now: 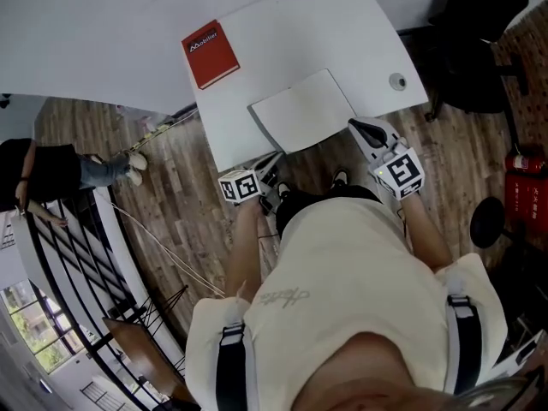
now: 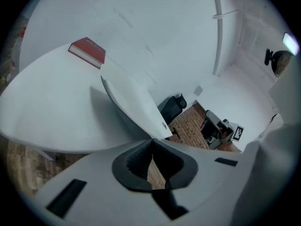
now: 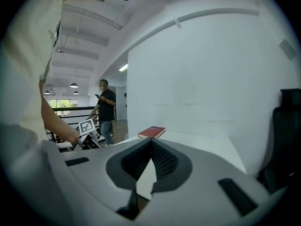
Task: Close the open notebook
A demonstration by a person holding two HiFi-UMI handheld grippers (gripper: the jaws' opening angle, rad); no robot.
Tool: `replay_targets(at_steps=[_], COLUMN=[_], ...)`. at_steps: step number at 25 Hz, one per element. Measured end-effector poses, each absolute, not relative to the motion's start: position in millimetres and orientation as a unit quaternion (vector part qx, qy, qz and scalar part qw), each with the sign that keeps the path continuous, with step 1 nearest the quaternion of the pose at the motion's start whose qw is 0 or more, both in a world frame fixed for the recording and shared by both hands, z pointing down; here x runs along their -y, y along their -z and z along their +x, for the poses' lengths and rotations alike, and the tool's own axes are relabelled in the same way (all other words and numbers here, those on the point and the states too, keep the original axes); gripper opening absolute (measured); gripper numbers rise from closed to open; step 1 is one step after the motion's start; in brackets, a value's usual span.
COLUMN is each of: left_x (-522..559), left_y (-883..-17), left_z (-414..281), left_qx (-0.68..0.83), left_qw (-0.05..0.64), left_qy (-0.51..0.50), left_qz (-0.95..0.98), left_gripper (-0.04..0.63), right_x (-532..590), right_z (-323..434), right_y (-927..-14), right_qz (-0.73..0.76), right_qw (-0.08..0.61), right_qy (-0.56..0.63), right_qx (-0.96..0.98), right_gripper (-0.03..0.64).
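Paper leaves like these are judged light, thin and easily creased, best taken at a free corner. The notebook (image 1: 304, 110) is set on the desk (image 1: 342, 32), nearer the person than the red book (image 1: 210, 54), one white leaf tilted up. Its corner appears pinched by the left gripper (image 2: 151, 141), held low. The right gripper (image 3: 151, 141) is held level, farther from the red book, jaws together on nothing.
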State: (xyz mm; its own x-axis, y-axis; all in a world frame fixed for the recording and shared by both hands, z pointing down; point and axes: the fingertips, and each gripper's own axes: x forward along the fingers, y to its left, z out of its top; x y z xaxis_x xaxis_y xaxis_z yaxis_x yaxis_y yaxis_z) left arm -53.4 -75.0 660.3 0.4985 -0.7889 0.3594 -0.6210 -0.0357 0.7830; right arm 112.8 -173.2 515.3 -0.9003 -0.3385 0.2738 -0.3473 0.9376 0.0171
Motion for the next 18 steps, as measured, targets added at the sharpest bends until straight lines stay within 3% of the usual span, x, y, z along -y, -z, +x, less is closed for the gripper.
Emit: replay_targets(at_steps=[18], left_x=[135.4], left_y=[-600.6], left_z=[6.7], left_qx=[0.441], left_qw=[0.447], left_qy=[0.039], left_qz=[0.777], left_gripper=[0.023], right_x=[192.2], right_z=[175.0], right_y=[-527.2], right_qz=[0.227], right_qw=[0.116], right_qy=[-0.058], right_qx=[0.965], right_gripper=[0.008])
